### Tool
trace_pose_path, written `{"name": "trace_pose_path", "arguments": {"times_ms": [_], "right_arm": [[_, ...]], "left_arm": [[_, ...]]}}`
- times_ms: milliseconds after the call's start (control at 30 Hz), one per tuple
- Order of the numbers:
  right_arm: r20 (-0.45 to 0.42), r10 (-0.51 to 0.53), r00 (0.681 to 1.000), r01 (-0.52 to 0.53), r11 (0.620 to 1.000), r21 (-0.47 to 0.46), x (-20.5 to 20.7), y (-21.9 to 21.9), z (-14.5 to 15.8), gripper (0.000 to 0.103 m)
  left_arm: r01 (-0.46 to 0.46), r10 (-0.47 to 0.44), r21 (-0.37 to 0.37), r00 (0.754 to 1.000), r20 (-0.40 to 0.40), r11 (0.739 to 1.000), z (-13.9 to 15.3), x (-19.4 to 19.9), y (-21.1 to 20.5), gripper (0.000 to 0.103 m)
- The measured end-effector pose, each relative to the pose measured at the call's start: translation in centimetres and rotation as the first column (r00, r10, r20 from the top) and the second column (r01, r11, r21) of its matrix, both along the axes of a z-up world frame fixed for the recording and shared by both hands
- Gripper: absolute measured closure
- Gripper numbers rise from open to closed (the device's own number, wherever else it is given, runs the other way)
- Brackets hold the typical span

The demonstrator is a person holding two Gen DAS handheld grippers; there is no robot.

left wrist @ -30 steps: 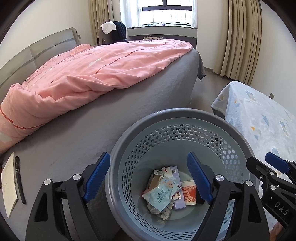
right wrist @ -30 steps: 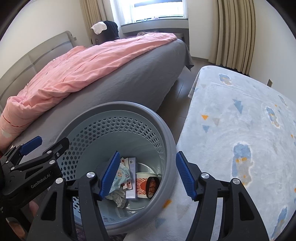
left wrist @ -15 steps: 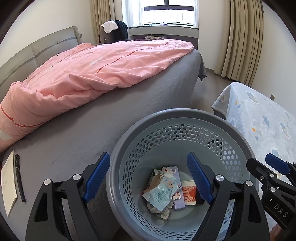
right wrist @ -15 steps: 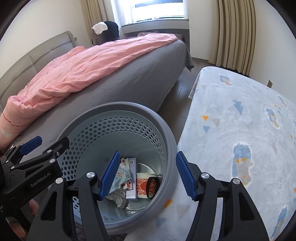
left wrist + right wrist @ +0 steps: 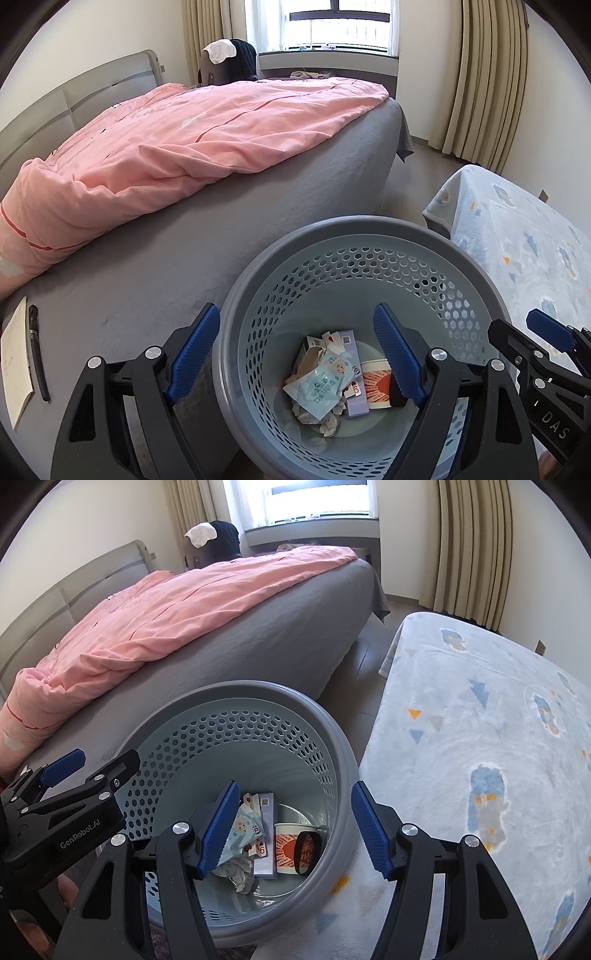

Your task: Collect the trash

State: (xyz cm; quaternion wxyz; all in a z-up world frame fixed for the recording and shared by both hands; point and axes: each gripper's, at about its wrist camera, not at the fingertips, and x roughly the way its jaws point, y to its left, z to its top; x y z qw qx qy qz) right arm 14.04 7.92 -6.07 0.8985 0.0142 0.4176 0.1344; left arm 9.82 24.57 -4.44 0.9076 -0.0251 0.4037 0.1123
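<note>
While both tongs hang over the grey perforated waste basket [image 5: 354,236], neither holds anything. The left tongs [image 5: 295,354] stand wide apart, one blue pad outside the basket's rim on the bed side and the other above its hollow. The right tongs [image 5: 295,827] are also apart, a little less so, with one pad over the basket's inside and the other beyond its rim above the pale blue patterned rug [image 5: 480,738].

The trash lies at the bottom of the basket: a light blue wipes packet [image 5: 325,384] on top, crumpled white paper [image 5: 317,417] under its lower edge, a lilac box [image 5: 354,369] just beside it, a playing card tucked against the box, and a white paper cup [image 5: 373,384] with a red sun pattern lying on its side to the right.

The basket stands on the floor between the bed and the rug, its rim close against the grey bedsheet [image 5: 147,288]. A pink duvet [image 5: 184,147] is bunched across the far half of the bed. Near the bed's left edge in the left wrist view, a notebook [image 5: 14,362] lies flat with a black pen [image 5: 37,354] beside it. Beige curtains [image 5: 487,81] flank the window beyond.
</note>
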Motion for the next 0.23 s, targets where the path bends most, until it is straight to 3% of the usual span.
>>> {"name": "trace_pose_path", "arguments": {"times_ms": [233], "right_arm": [[0.000, -0.002, 1.000, 0.002, 1.000, 0.001, -0.01, 0.06, 0.00, 0.041]], "left_arm": [[0.003, -0.003, 0.001, 1.000, -0.001, 1.000, 0.01, -0.01, -0.04, 0.022]]}}
